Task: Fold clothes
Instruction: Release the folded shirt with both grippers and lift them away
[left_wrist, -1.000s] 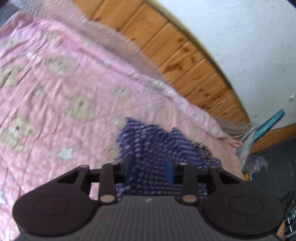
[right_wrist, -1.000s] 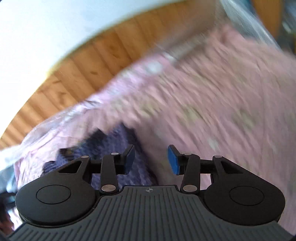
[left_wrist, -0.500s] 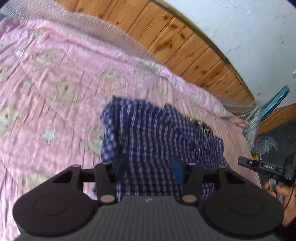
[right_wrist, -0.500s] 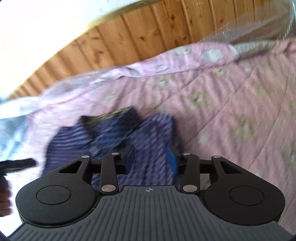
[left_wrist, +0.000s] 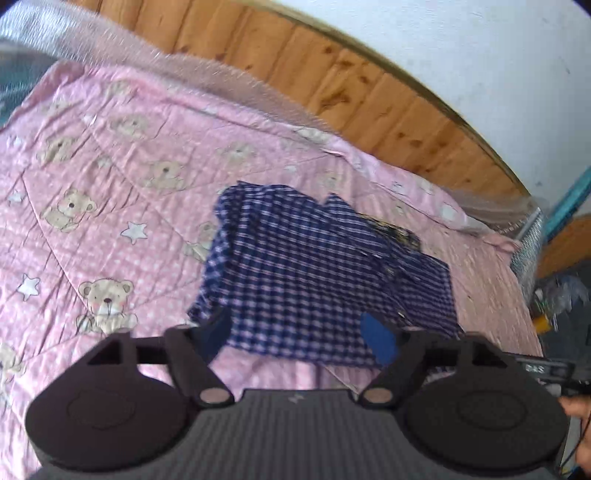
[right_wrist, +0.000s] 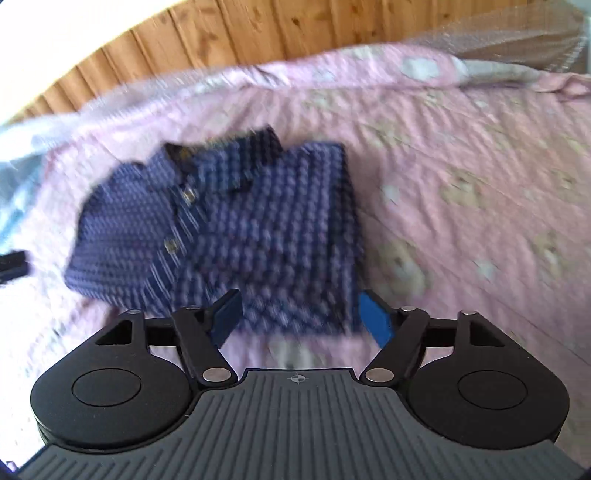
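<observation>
The checked shirt (right_wrist: 236, 236) is lying as a compact folded packet on the pink bear-print quilt (left_wrist: 92, 192), collar and button placket facing up, collar end pointing toward the wooden headboard (left_wrist: 332, 85), long axis seeming to run from the collar toward the camera. Both the left gripper (left_wrist: 299, 334) and right gripper (right_wrist: 301, 319) are hovering just short of its near edge, fingers spread and holding nothing. A careless nudge there is risking dragging loose layers and spoiling the fold
</observation>
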